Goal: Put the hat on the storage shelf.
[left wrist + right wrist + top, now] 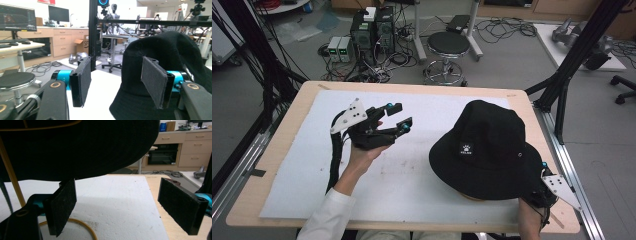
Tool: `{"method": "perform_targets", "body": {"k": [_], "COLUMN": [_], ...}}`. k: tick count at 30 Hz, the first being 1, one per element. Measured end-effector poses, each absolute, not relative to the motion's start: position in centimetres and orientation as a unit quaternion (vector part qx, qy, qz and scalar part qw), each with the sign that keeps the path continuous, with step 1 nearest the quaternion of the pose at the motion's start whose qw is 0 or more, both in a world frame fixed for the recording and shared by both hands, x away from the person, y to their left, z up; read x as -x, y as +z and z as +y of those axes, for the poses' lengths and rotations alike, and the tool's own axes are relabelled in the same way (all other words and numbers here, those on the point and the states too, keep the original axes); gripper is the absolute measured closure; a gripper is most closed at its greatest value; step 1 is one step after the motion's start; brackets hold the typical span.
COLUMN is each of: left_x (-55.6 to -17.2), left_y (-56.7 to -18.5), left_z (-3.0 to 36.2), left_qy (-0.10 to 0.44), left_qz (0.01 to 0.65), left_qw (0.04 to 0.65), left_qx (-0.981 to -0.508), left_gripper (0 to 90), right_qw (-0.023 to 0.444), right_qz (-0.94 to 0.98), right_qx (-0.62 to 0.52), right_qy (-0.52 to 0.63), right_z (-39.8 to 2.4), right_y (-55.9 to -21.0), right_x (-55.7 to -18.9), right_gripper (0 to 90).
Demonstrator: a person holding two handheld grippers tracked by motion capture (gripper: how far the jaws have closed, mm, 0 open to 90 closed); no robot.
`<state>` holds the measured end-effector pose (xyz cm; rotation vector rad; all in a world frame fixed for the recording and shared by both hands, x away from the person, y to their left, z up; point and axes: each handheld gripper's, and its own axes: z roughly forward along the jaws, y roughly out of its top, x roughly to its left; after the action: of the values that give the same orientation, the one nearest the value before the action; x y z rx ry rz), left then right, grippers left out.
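A wooden table (277, 165) carried a white foam sheet (412, 185). On the sheet's right half sat a black fabric bucket hat (484, 150) with a small white logo, raised on a stand of thin yellow rod (11, 177). The left gripper (398, 119) hovered to the hat's left, well apart from it, jaws wide and empty. The right gripper (120, 205) sat at the hat's near right brim, jaws spread, gripping nothing.
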<state>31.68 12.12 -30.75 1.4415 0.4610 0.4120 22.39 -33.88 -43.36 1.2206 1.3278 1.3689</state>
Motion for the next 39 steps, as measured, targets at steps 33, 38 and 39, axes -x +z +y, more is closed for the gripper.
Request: {"method": "perform_targets", "body": {"k": [33,38,39], "left_x": [-30.4,-30.2,-30.1], "left_y": [-35.0,-35.8,-36.1], "left_z": [19.2,19.8,20.1], "left_qy": [0.305,0.330,0.338], "left_qz": [0.328,0.341,0.350], "left_qw": [0.636,0.620,0.619], "left_qx": [-0.628,-0.624,-0.617], "left_gripper": [17.5,17.5,17.5], "right_qw": [0.427,0.428,0.427], "right_qz": [0.529,0.533,0.532], "right_qx": [-0.488,-0.485,-0.487], "right_qy": [0.548,0.545,0.544], "right_z": [-34.0,-33.9,-33.9], "right_y": [-43.4,-43.4,-43.4], "right_x": [-22.3,-22.2,-22.2], "right_gripper": [14.6,14.6,14.6]}}
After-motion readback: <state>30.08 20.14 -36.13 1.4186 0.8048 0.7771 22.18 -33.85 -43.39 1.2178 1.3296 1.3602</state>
